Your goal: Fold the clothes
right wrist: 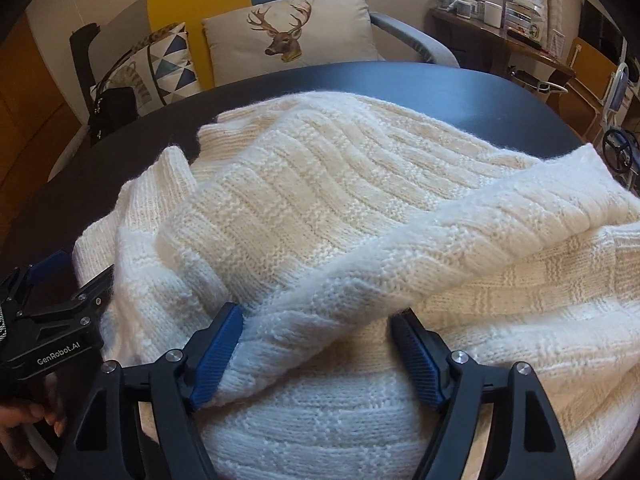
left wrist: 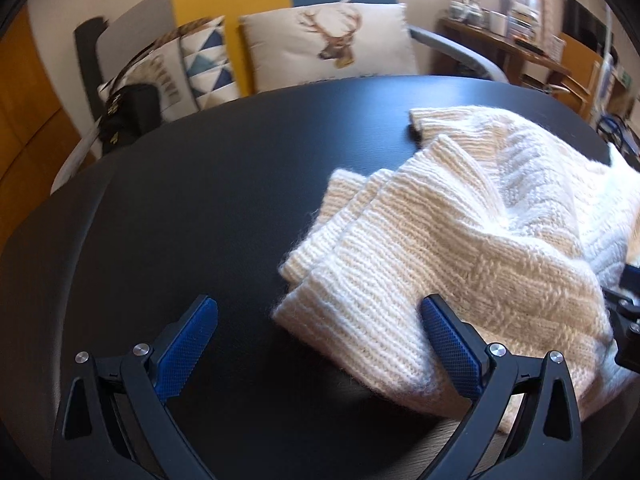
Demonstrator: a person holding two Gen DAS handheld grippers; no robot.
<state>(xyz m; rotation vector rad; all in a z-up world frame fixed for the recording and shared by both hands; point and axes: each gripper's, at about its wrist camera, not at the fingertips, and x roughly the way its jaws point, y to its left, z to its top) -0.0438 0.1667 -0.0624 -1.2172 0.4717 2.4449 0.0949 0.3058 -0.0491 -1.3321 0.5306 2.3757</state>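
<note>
A cream knitted sweater [left wrist: 480, 240] lies bunched on the black table [left wrist: 200, 200], its ribbed hem toward the left. My left gripper [left wrist: 320, 308] stands wide open at that hem. Its right finger [left wrist: 448, 340] rests against the knit and its left finger is over bare table. In the right wrist view the sweater [right wrist: 340, 184] fills the middle, with one sleeve [right wrist: 440, 248] draped diagonally across the body. My right gripper [right wrist: 318, 314] is open astride the sleeve's cuff end, and the fabric lies loose between the pads. The left gripper's body [right wrist: 56, 320] shows at the left edge there.
Behind the table stands a chair with a deer cushion [right wrist: 288, 32] and a triangle-patterned cushion [right wrist: 168, 64]. A black handbag [right wrist: 112, 112] sits by the table's far left edge. At the back right a wooden desk [right wrist: 500, 36] carries jars and books.
</note>
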